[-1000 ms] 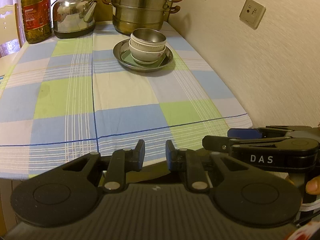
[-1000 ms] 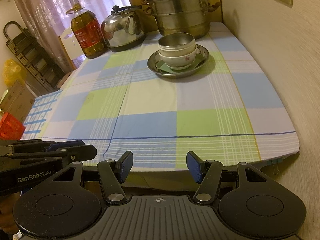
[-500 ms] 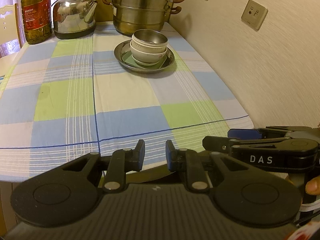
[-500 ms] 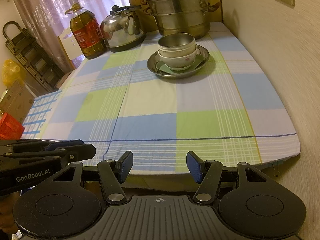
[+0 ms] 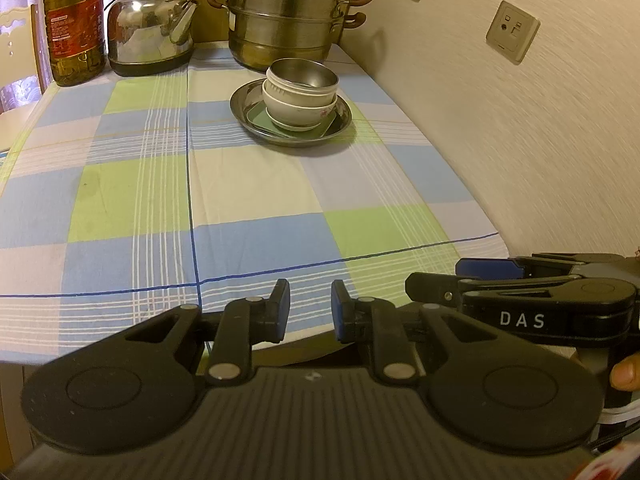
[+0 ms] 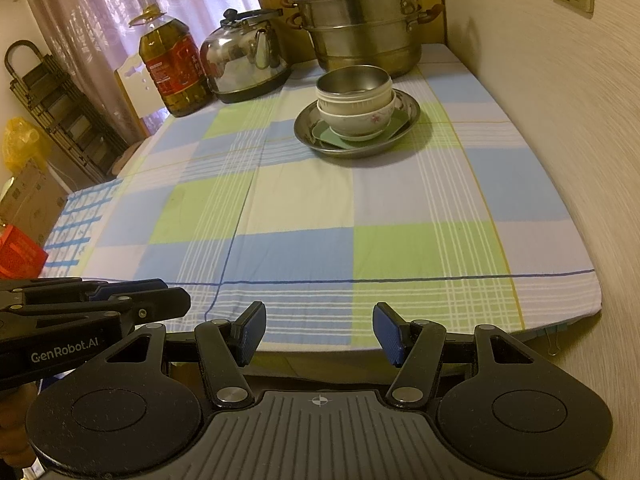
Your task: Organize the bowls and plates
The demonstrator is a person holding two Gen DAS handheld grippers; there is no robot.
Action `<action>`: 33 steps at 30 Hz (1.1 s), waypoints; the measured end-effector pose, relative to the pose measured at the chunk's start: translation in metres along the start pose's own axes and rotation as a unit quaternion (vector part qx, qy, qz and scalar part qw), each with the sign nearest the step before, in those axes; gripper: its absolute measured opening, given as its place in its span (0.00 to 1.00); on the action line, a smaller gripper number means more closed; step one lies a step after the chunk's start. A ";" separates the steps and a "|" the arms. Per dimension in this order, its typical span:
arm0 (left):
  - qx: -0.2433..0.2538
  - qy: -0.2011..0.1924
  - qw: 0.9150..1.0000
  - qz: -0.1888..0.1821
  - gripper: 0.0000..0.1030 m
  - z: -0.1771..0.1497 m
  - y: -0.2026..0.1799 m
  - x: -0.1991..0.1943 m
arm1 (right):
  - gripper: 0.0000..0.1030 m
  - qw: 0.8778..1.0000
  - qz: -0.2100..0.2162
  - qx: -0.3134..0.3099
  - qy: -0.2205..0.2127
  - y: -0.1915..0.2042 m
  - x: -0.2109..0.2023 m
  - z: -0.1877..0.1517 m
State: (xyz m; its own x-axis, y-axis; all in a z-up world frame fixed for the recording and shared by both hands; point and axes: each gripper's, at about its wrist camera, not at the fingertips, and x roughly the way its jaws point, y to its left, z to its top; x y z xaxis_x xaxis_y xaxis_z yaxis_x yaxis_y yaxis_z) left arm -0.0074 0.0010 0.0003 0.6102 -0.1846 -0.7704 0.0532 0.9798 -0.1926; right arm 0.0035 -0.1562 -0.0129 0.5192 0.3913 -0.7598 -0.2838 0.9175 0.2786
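The left gripper was held narrowly parted and the right gripper widely parted, both empty, at the near table edge. The stack of bowls, nested upright in the metal plate, was seen well ahead toward the wall, slightly right of each gripper's line. The right gripper was judged somewhat nearer.

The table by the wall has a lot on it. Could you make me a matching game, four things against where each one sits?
Things:
1. steel bowl
2. green dish
3. kettle
4. oil bottle

Places:
A. far left of the back row
B. top of the bowl stack
C. between bottle and steamer pot
D. under the bowls, in the steel plate

Pairs: 1-B, 2-D, 3-C, 4-A
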 end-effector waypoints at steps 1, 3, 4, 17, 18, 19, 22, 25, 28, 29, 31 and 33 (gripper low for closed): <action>0.000 0.000 1.000 0.000 0.18 0.000 0.000 0.000 | 0.58 1.000 0.000 0.000 0.000 0.000 0.000 0.000; 0.000 0.000 1.000 0.000 0.18 0.000 0.000 0.000 | 0.58 1.000 0.000 0.000 0.000 0.000 0.000 0.000; 0.000 0.000 1.000 0.000 0.18 0.000 0.000 0.000 | 0.58 1.000 0.000 0.000 0.000 0.000 0.000 0.000; 0.001 0.000 1.000 -0.001 0.18 0.002 -0.001 0.002 | 0.58 1.000 -0.001 0.001 0.000 0.000 0.001 0.001; 0.002 0.000 1.000 -0.002 0.18 0.003 -0.002 0.002 | 0.58 1.000 -0.001 0.001 0.000 -0.001 0.001 0.002; 0.002 0.000 1.000 -0.002 0.18 0.004 -0.002 0.003 | 0.58 1.000 -0.001 0.001 0.000 0.000 0.001 0.001; 0.004 -0.001 1.000 -0.003 0.18 0.005 -0.003 0.004 | 0.58 1.000 -0.002 0.003 0.001 -0.002 0.004 0.003; 0.006 -0.001 1.000 -0.005 0.18 0.005 -0.002 0.005 | 0.58 1.000 -0.002 0.003 0.001 -0.002 0.003 0.003; 0.006 -0.001 1.000 -0.005 0.18 0.005 -0.002 0.005 | 0.58 1.000 -0.003 0.005 0.002 -0.005 0.005 0.004; 0.006 -0.001 1.000 -0.006 0.18 0.006 -0.002 0.005 | 0.58 1.000 -0.003 0.005 0.002 -0.005 0.005 0.005; 0.006 -0.002 1.000 -0.006 0.18 0.007 -0.002 0.006 | 0.58 1.000 -0.003 0.006 0.002 -0.006 0.006 0.006; 0.008 -0.003 1.000 -0.006 0.18 0.010 -0.002 0.007 | 0.58 1.000 -0.004 0.008 0.002 -0.007 0.007 0.006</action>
State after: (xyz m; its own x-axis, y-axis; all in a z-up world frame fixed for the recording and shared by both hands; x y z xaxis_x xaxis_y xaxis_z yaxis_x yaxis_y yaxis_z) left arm 0.0044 -0.0020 0.0011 0.6139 -0.1954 -0.7648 0.0726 0.9787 -0.1918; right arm 0.0140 -0.1592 -0.0159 0.5182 0.3846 -0.7639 -0.2672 0.9213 0.2826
